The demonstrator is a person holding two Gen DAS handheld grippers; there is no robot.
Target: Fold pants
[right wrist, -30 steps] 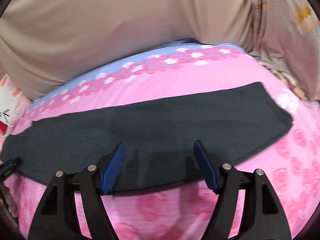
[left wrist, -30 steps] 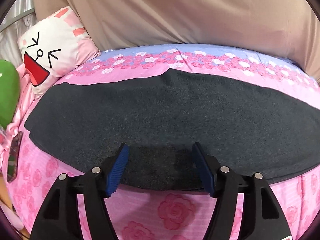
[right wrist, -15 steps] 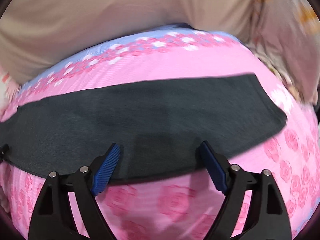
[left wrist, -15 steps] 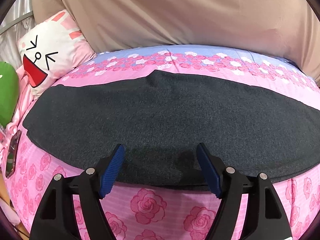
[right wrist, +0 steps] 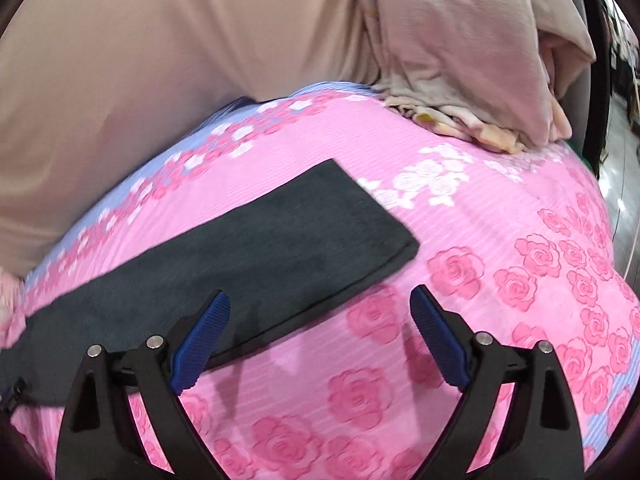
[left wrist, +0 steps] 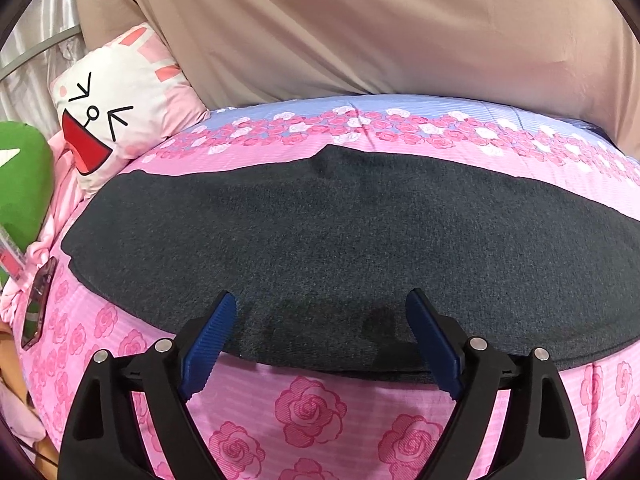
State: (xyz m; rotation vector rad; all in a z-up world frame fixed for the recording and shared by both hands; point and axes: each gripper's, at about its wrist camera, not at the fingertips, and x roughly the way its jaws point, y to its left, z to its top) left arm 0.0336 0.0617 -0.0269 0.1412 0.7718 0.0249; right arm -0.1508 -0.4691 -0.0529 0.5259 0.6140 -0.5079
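The dark pants [left wrist: 340, 240] lie flat on the pink bed [left wrist: 312, 412], long axis running left to right. Both left tongs [left wrist: 320, 334] and right tongs [right wrist: 320, 332] gape, holding nothing; the right tongs hover nearer the leg end [right wrist: 360, 216]
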